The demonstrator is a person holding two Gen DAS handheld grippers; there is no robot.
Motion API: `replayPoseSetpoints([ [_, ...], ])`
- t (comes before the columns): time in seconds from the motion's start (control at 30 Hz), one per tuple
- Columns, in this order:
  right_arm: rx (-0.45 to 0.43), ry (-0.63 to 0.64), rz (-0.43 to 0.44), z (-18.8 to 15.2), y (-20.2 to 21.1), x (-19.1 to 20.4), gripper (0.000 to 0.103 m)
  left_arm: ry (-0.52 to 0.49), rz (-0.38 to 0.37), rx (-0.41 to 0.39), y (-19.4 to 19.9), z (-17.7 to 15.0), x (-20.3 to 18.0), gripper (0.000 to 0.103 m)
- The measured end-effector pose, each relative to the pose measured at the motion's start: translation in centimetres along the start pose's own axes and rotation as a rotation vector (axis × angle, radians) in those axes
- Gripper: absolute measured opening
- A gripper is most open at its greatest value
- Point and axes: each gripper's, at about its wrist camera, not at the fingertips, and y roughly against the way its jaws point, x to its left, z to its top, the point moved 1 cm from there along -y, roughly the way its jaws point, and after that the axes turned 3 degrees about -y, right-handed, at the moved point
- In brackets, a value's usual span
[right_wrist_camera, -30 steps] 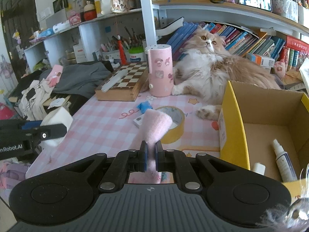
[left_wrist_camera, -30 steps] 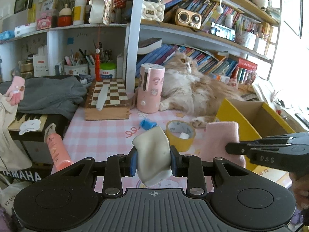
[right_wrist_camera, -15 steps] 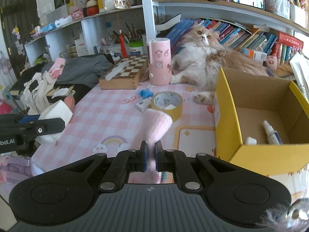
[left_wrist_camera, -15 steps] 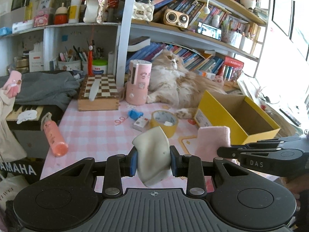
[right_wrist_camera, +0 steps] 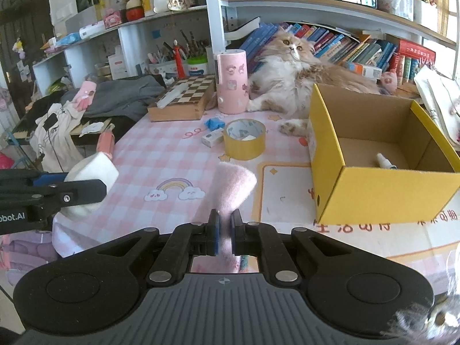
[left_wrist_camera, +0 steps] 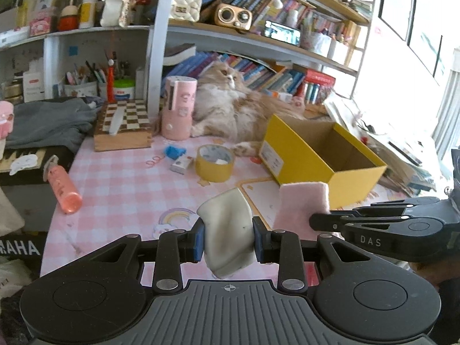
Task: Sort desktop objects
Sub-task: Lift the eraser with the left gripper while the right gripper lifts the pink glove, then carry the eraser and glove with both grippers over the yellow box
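Pink fuzzy cloth [right_wrist_camera: 234, 185] pinched in right gripper [right_wrist_camera: 225, 231]; jaws nearly fully together, fabric squeezed thin between the blue pads and flaring up above them. Held clear of the table, over the pink checked mat [right_wrist_camera: 161, 155], a little short of the yellow box [right_wrist_camera: 382, 189].

Cream cloth [left_wrist_camera: 227, 233], a folded soft wad, clamped in left gripper [left_wrist_camera: 228, 240]; jaws only slightly parted, pads pressing both sides of the wad. Also carried in the air, just left of the pink one.

Yellow box open-topped; a small white bottle [right_wrist_camera: 385, 161] lies on its floor. Tape roll [right_wrist_camera: 244, 138], small white carton [right_wrist_camera: 212, 139], blue scrap [right_wrist_camera: 214, 123] and an orange-pink bottle [left_wrist_camera: 61, 185] lie unsorted on the mat. Cat [right_wrist_camera: 293, 72] sprawled behind the box, one paw near its back corner.

Judgement: step in hand is carrying both cloths to the box. To do it well, lift each cloth over the near wall before releasing, since the hanging tails could snag the rim. Drop one at a time, right first as it is nearer. Keep the approach slow near the cat.
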Motion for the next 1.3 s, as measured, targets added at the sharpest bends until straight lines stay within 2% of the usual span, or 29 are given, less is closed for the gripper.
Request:
replayPoseSetpoints([
  [0.3, -0.003, -0.012, -0.014, -1.4, 1.3, 0.4, 0.007, -0.037, -0.045, 0.010, 0.6, -0.6, -1.1, 0.031],
  [0.6, 0.023, -0.062, -0.062, -3.3, 2.8, -0.3, 0.007, -0.031, -0.127, 0.057, -0.1, -1.4, -2.0, 0.031],
  [0.77, 0.043, -0.098, -0.108, -4.6, 3.8, -1.0, 0.007, -0.035, -0.179, 0.081, -0.9, -1.6, -2.9, 0.031],
  [1.1, 0.049, -0.182, -0.227, -6.5, 6.3, -2.9, 0.007, -0.143, -0.322, 0.101, -2.3, -1.4, -6.6, 0.031],
  [1.3, 0.048, -0.220, -0.284, -7.2, 7.6, -3.9, 0.007, -0.178, -0.370, 0.111, -3.2, -1.1, -8.0, 0.031],
])
